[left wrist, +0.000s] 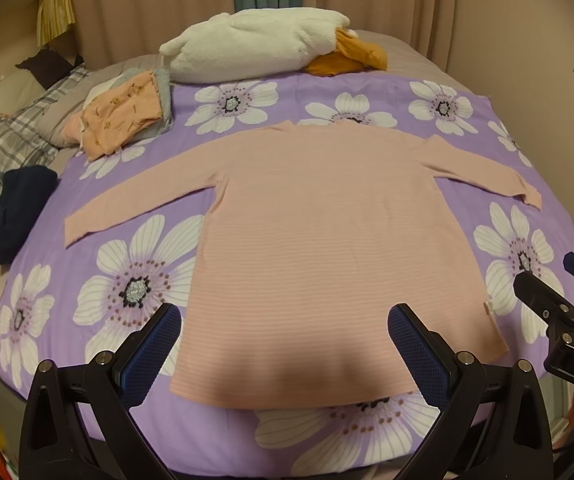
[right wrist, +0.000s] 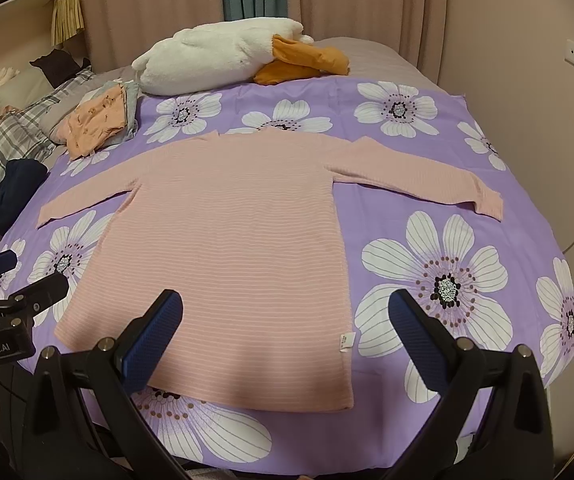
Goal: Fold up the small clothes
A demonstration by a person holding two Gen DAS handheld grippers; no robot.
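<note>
A pink long-sleeved striped shirt (left wrist: 319, 240) lies flat on the purple flowered sheet (left wrist: 127, 280), both sleeves spread out sideways, hem towards me. It also shows in the right wrist view (right wrist: 227, 248). My left gripper (left wrist: 285, 320) is open and empty, held above the shirt's hem. My right gripper (right wrist: 285, 308) is open and empty above the hem's right corner, near the small white label (right wrist: 346, 340). Each gripper shows at the edge of the other's view: the right gripper (left wrist: 559, 288) and the left gripper (right wrist: 19, 280).
A stack of folded clothes, orange on top (left wrist: 123, 120), sits at the far left of the sheet. A white plush duck (left wrist: 255, 44) lies at the back. A dark navy garment (left wrist: 15, 212) and a plaid blanket (left wrist: 7, 148) lie at the left. A wall stands at the right.
</note>
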